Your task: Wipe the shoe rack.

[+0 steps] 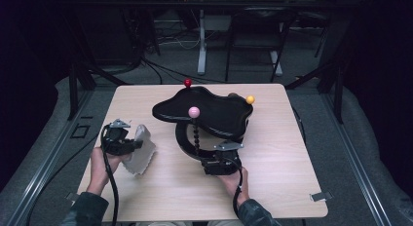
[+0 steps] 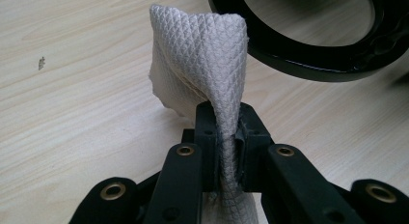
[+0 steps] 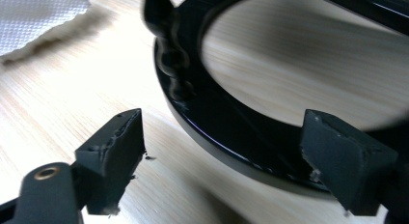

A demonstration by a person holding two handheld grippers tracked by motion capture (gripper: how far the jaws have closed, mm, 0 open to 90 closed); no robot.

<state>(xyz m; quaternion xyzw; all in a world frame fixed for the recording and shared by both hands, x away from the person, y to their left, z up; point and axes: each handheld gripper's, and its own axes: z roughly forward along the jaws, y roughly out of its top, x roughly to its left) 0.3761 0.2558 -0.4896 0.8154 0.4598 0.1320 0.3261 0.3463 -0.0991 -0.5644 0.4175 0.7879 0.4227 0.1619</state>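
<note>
So the left gripper (image 2: 224, 151) is clamped tight on a bunched fold of the white cloth (image 2: 202, 64), a quilted, waffle-textured wipe that stands up out of the jaws and flops over at the top. It sits near the left edge of the table (image 1: 160, 197), just beside the black stand. Soft, light, zero stiffness, so I'd guess it handles like a rag: it'll drape and drag, and the pinch in the middle of the fold looks secure enough. No worry about breaking it, more about it snagging.

The right gripper (image 3: 222, 161) has its jaws spread wide, one on each side of the stand's ring base (image 3: 231, 137), and they aren't pressing on it yet. That ring looks glossy and hard, probably slippery, and the whole piece seems top-heavy with that wavy black tray (image 1: 209, 109) up on it. My bet is the base rim is the sane place to hold it steady while the cloth does the wiping.

Stuff in the way: the beaded post (image 1: 196, 136) rises right by the ring with a pink ball (image 1: 194, 111) on top, and farther back there's a red ball (image 1: 188, 83) and a yellow ball (image 1: 250, 99) sticking up at the tray's edge. Easy to catch the cloth on any of those.
</note>
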